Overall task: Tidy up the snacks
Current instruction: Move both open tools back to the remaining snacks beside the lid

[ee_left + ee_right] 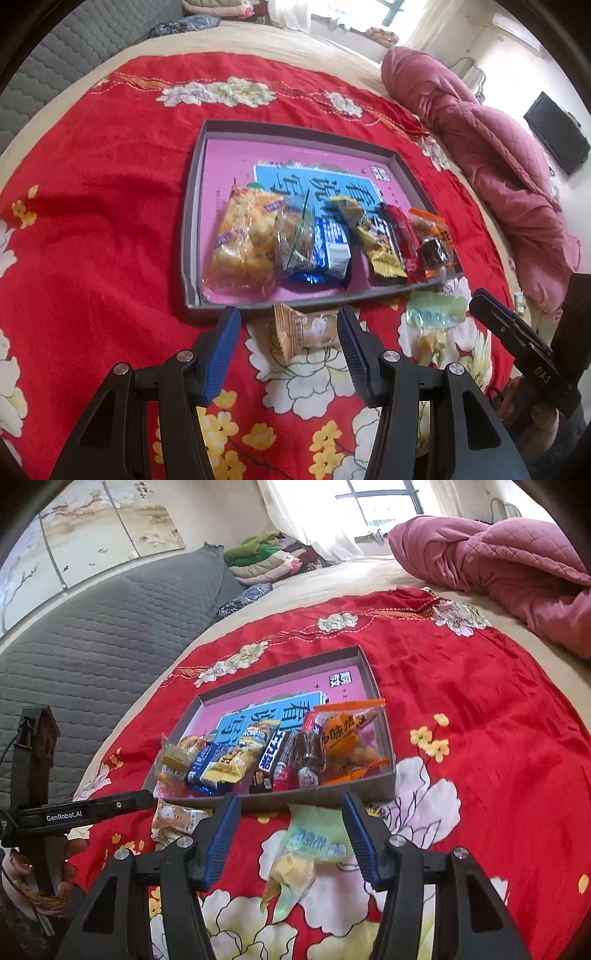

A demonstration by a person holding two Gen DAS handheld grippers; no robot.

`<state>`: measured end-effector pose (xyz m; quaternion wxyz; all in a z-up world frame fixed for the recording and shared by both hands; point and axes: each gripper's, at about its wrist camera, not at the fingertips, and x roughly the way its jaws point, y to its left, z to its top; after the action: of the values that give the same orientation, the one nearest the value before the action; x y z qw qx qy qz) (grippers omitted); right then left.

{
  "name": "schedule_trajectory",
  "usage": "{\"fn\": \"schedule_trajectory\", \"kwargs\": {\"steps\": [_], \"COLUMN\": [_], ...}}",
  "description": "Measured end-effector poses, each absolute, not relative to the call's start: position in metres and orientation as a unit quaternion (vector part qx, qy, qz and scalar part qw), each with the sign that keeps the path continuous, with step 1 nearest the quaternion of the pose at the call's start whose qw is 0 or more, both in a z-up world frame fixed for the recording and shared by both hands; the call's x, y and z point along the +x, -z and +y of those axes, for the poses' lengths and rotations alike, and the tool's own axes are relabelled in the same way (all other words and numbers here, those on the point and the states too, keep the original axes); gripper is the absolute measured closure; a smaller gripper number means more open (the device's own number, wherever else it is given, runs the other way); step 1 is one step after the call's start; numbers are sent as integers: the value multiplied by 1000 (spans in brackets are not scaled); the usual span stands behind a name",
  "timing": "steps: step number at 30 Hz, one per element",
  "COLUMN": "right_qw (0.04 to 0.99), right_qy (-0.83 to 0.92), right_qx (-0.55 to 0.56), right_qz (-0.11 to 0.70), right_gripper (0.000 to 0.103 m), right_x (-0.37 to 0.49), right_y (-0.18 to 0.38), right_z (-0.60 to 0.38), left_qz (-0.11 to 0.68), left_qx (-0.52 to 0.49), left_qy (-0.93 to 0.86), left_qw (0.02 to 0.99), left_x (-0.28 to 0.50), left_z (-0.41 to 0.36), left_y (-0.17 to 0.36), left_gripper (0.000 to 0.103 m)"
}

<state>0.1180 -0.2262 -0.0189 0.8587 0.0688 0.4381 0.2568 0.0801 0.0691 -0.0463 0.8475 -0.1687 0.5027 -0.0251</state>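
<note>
A shallow grey box (192, 221) with a pink floor lies on a red flowered cloth and holds several snack packets in a row along its near wall. My left gripper (288, 332) is open, its jaws either side of an orange-tan snack packet (306, 330) lying on the cloth just in front of the box. My right gripper (290, 818) is open over a pale green packet (314, 843) on the cloth, also in front of the box (389, 771). The green packet also shows in the left wrist view (434, 314), as does the orange-tan packet in the right wrist view (173, 818).
The cloth (110, 221) covers a beige bed. A crumpled pink quilt (498, 554) lies at the far right. A grey quilted headboard (92, 627) and folded clothes (266, 557) are at the left and back. Each gripper appears in the other's view.
</note>
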Motion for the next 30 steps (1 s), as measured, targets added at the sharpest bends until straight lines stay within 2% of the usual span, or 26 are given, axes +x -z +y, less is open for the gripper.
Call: {"fn": "schedule_trajectory", "kwargs": {"steps": [30], "right_qw": [814], "right_qy": [-231], "right_qx": [40], "right_qz": [532], "right_gripper": [45], "right_x": [112], "right_y": [62], "right_z": [-217], "left_qz": [533], "left_qx": [-217], "left_qy": [57], "left_qw": [816], "left_x": [87], "left_z": [57], "left_y": [84], "left_gripper": [47]}}
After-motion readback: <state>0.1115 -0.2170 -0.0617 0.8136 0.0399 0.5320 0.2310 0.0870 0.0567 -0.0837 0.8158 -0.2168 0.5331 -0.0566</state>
